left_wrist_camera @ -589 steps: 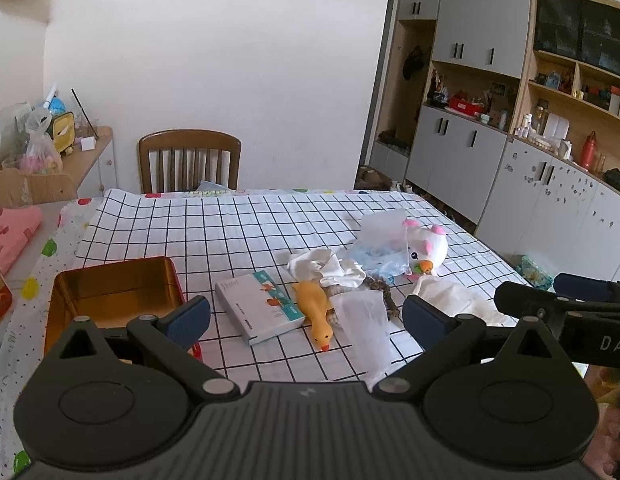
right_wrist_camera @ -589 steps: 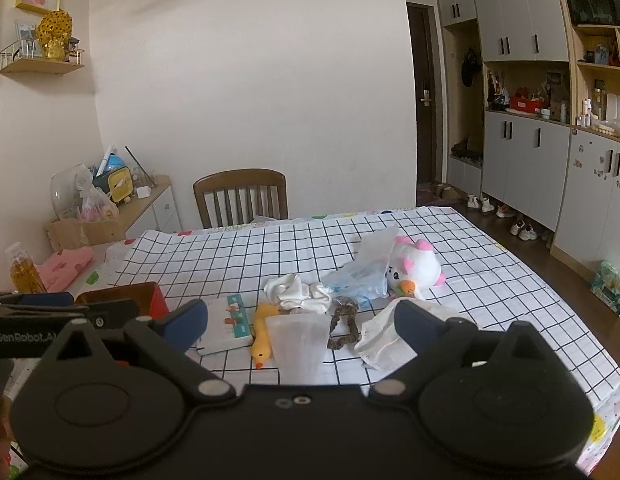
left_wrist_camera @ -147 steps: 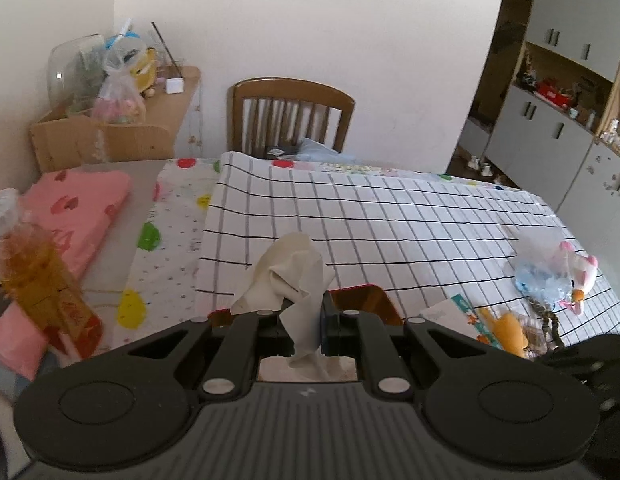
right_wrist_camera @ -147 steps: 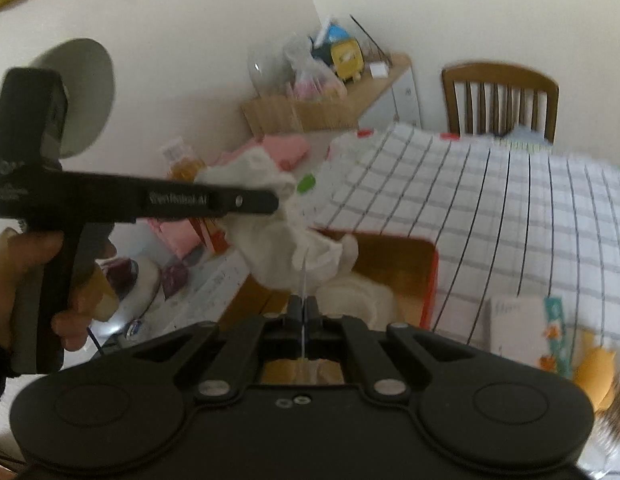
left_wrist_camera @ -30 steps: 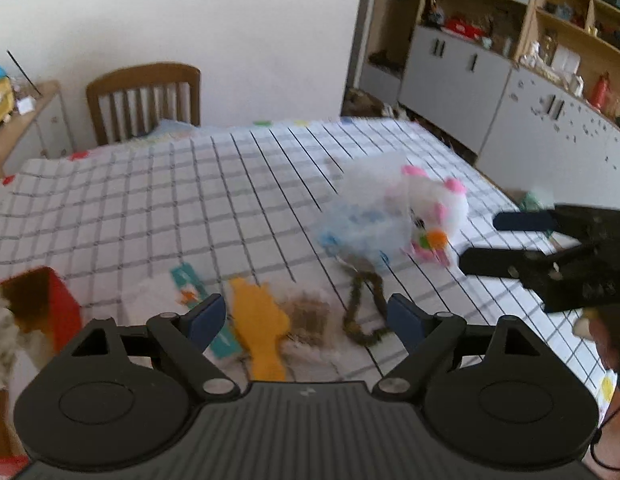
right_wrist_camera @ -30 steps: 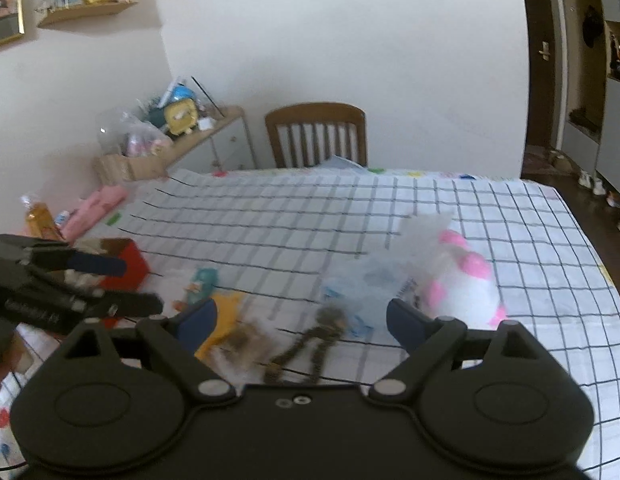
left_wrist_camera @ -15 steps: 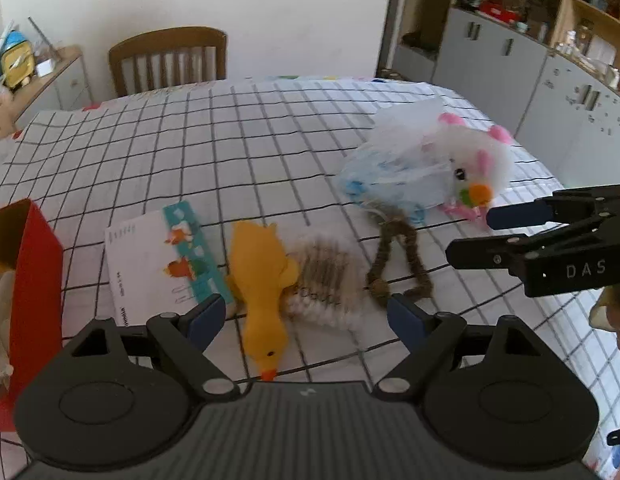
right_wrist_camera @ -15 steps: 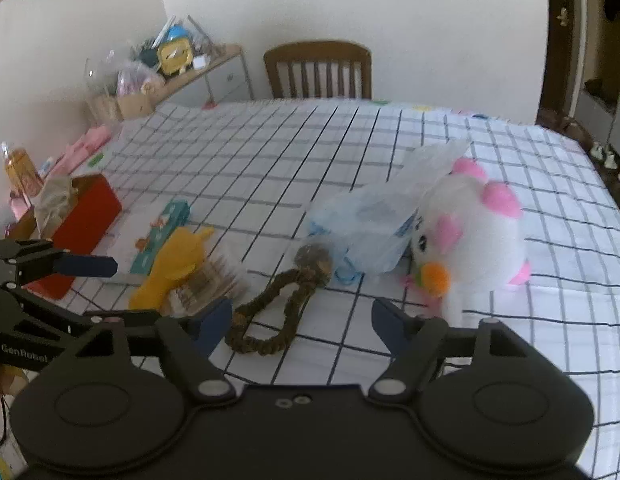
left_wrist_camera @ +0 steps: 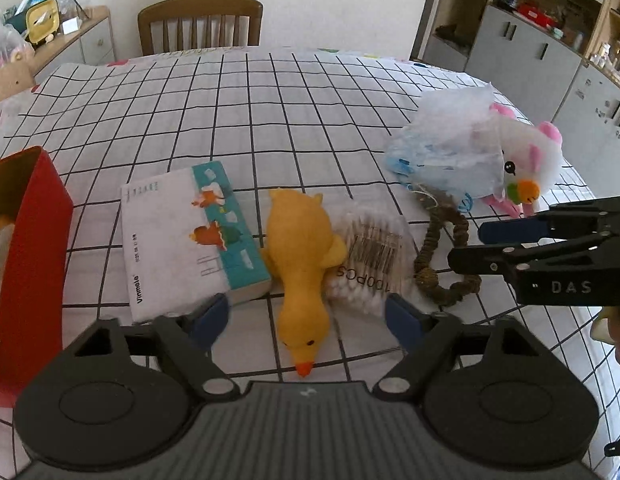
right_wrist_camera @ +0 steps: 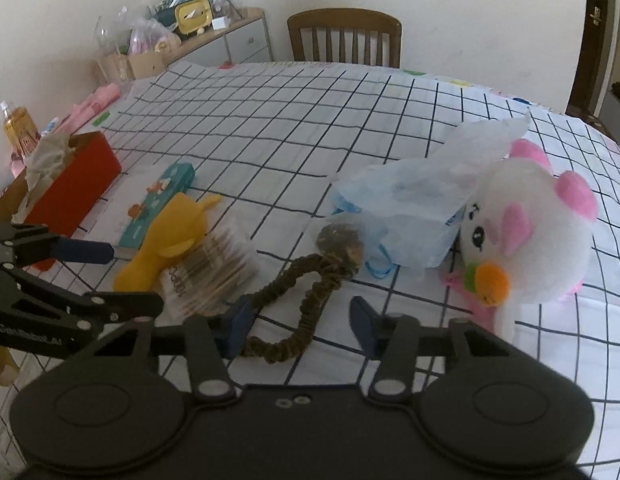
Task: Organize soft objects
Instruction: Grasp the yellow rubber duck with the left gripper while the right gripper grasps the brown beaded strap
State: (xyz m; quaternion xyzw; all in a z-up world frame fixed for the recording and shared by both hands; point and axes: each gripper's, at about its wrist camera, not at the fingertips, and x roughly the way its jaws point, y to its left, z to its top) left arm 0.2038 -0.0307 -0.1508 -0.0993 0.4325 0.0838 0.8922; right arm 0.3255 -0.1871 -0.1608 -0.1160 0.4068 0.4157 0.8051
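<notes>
left tongs (left_wrist_camera: pixel 307 316) closing astride yellow duck (left_wrist_camera: pixel 303 256), not gripping | right tongs (right_wrist_camera: pixel 299 320) closing astride brown scrunchie (right_wrist_camera: pixel 305 304), untouched | both bound for red box (right_wrist_camera: pixel 75 184), likely

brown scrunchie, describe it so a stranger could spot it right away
On the checked tablecloth, look between the bag of cotton swabs and the white plush toy. The brown scrunchie is the ruffled loop there, the only ring-shaped thing.

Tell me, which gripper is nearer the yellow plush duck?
Left. The left gripper straddles the yellow plush duck, jaws closing, not yet touching. The right gripper, also closing, straddles the brown fabric loop beside it.
</notes>
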